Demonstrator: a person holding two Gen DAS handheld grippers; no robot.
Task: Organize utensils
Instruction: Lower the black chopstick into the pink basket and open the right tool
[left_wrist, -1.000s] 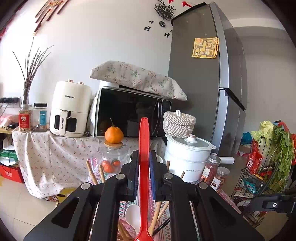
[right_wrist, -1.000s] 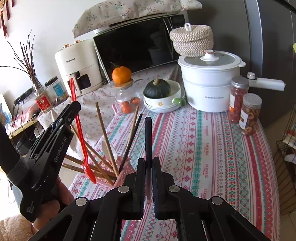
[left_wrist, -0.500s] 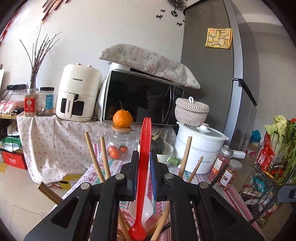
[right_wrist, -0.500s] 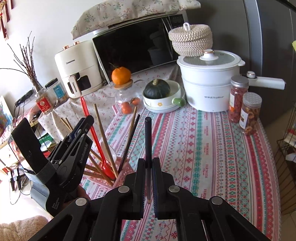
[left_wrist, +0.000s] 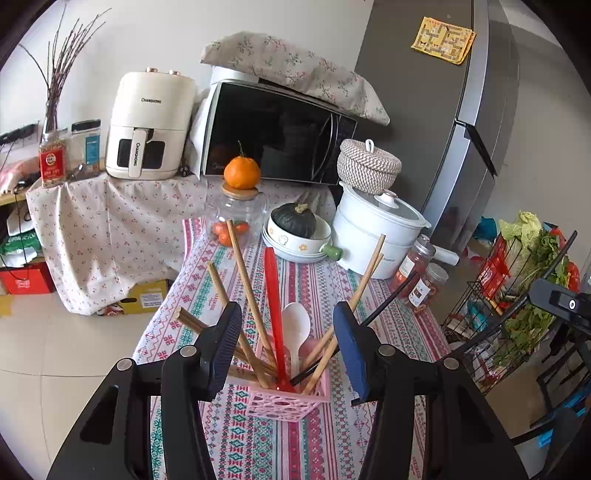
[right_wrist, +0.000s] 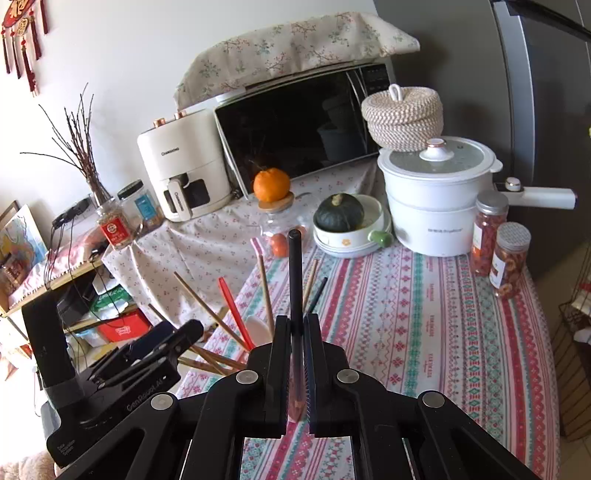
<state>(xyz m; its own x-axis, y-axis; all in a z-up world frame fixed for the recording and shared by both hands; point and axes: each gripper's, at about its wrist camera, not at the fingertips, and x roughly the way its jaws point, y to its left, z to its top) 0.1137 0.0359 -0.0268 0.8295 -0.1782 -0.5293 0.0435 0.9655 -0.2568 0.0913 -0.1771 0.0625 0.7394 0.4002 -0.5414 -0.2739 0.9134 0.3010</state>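
Observation:
A pink lattice utensil basket (left_wrist: 291, 400) stands on the patterned tablecloth and holds several wooden chopsticks (left_wrist: 243, 291), a white spoon (left_wrist: 295, 328) and a red spoon (left_wrist: 275, 314). My left gripper (left_wrist: 286, 343) hovers over the basket with its jaws opening; the red spoon stands loose between them, touching neither pad. My right gripper (right_wrist: 297, 354) is shut on a black chopstick (right_wrist: 294, 280) that points up and away. In the right wrist view the left gripper (right_wrist: 162, 343) sits at the lower left beside the red spoon (right_wrist: 231, 306).
At the table's far end stand a white cooker (left_wrist: 373, 232), a bowl with a dark squash (left_wrist: 295, 225), a glass jar topped by an orange (left_wrist: 242, 173) and two spice jars (right_wrist: 500, 243). A wire rack of vegetables (left_wrist: 517, 295) is at right.
My left gripper has let go of the red spoon, which now stands in the basket, and its jaws have spread wide. The right gripper has risen with the black chopstick still held.

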